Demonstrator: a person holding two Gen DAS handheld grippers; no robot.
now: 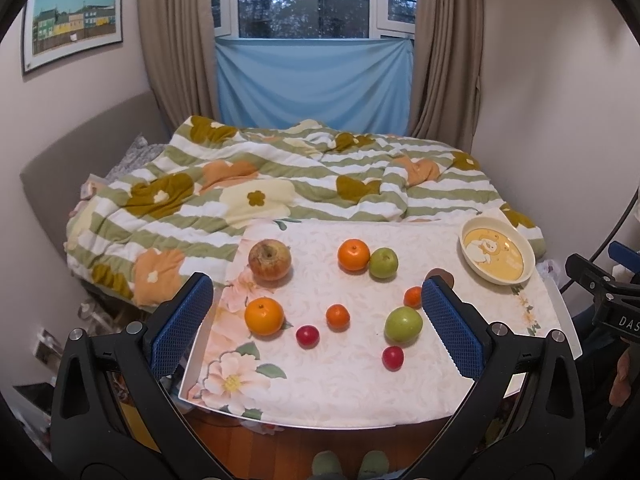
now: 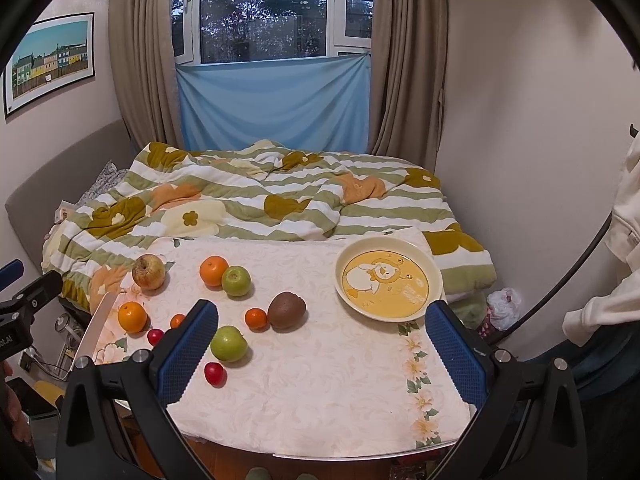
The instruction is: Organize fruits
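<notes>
Fruit lies loose on the white floral tablecloth (image 2: 320,380): a reddish apple (image 1: 269,260), two large oranges (image 1: 353,255) (image 1: 264,316), two green apples (image 1: 383,263) (image 1: 403,323), small tangerines (image 1: 337,317), red cherry tomatoes (image 1: 307,336) and a brown kiwi (image 2: 286,309). A cream bowl (image 2: 434,276) with a yellow cartoon inside stands at the table's far right, with no fruit in it. My left gripper (image 1: 316,320) is open above the near fruit. My right gripper (image 2: 320,344) is open above the table's front.
A bed with a green striped flowered quilt (image 1: 280,184) lies right behind the table. Curtains and a window with a blue cloth (image 1: 312,80) are at the back. The person's slippers (image 1: 348,464) show below the table's front edge.
</notes>
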